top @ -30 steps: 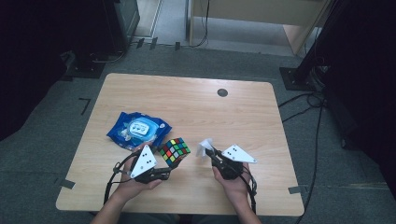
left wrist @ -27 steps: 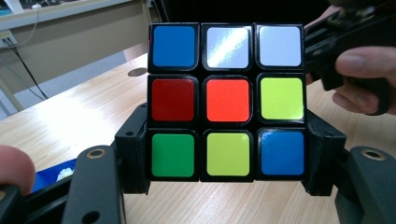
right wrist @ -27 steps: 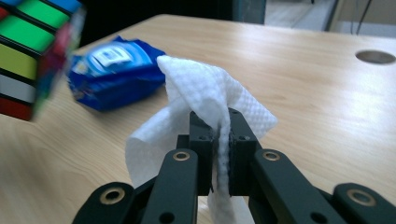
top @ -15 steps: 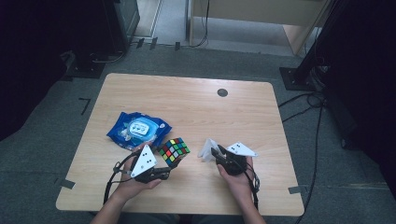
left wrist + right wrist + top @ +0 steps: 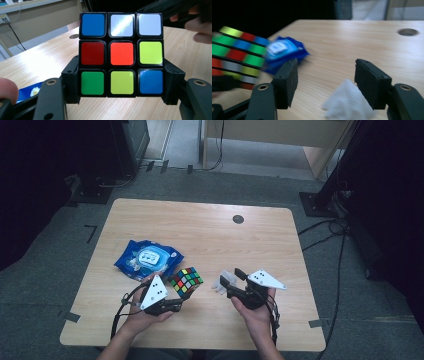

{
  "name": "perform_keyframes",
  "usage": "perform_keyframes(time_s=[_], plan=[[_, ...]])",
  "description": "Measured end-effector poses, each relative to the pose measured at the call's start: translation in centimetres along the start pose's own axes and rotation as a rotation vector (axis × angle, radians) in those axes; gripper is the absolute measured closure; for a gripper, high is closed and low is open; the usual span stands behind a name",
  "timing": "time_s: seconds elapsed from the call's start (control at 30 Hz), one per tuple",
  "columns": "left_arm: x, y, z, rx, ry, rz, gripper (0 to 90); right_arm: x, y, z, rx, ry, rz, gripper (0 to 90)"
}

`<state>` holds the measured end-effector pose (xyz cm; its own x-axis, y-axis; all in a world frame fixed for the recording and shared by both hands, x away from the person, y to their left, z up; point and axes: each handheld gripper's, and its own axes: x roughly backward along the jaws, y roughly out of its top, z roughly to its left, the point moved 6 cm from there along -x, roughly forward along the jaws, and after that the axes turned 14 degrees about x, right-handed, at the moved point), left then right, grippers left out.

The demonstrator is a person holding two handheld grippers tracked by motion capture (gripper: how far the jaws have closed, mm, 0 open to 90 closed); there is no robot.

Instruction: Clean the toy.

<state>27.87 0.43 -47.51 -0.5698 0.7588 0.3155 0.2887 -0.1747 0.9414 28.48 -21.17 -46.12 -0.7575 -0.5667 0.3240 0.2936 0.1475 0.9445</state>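
A scrambled Rubik's cube [image 5: 186, 281] is held just above the table's near middle, with my left gripper [image 5: 182, 295] shut on it. In the left gripper view the two jaws press the sides of the cube's [image 5: 121, 53] bottom row. My right gripper [image 5: 234, 277] hovers to the right of the cube, its jaws having just been opening. A crumpled white wipe [image 5: 218, 284] lies on the table under it. In the right gripper view the wipe [image 5: 348, 103] sits low between the parted jaws of the right gripper [image 5: 325, 75], touching neither pad; the cube [image 5: 234, 55] is blurred at left.
A blue pack of wet wipes [image 5: 148, 258] lies left of the cube on the wooden table [image 5: 200, 230]. A dark cable hole [image 5: 238, 219] sits toward the far edge. Cables and stand bases lie on the floor around the table.
The right gripper's jaws have opened and let go of the white wipe, which now rests on the table. The right hand has lifted slightly. The left gripper and cube stay put.
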Motion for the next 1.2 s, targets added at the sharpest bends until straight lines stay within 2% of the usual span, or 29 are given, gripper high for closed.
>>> perform_keyframes(time_s=[0.07,0.17,0.33,0.53,0.63,0.67,0.8,0.97,1.1,1.2], plan=[[-0.1,0.0,-0.2,-0.002,-0.002,-0.001,34.2,0.2,0.8,1.4,-0.033,0.061,-0.032,33.4],[-0.3,-0.1,-0.6,0.003,0.008,-0.016,34.2,0.1,1.5,3.5,-0.110,0.170,-0.069,27.2],[-0.8,-0.2,-1.5,-0.009,0.035,-0.035,34.2,-0.7,1.5,5.5,-0.177,0.226,-0.050,18.5],[-1.3,-0.3,-2.6,-0.017,0.032,-0.039,34.3,-1.9,0.5,6.4,-0.226,0.228,-0.012,18.0],[-1.6,-0.4,-3.1,-0.022,0.022,-0.038,34.2,-2.2,0.2,6.5,-0.255,0.219,-0.010,26.1],[-1.6,-0.5,-3.2,-0.022,0.019,-0.038,34.2,-2.2,0.1,6.5,-0.262,0.219,-0.013,31.7],[-1.8,-0.7,-3.2,-0.002,0.003,-0.025,34.1,-2.2,-0.2,6.4,-0.289,0.233,-0.006,34.6],[-2.0,-0.9,-3.2,-0.007,-0.001,-0.002,33.7,-2.2,-0.4,6.2,-0.295,0.242,0.017,34.8],[-2.0,-1.0,-3.3,-0.042,-0.011,0.004,31.8,-2.1,-0.2,5.8,-0.295,0.256,0.032,34.8],[-2.1,-1.5,-3.1,-0.059,-0.019,0.036,24.5,-1.7,0.3,5.0,-0.289,0.257,0.028,34.8]])
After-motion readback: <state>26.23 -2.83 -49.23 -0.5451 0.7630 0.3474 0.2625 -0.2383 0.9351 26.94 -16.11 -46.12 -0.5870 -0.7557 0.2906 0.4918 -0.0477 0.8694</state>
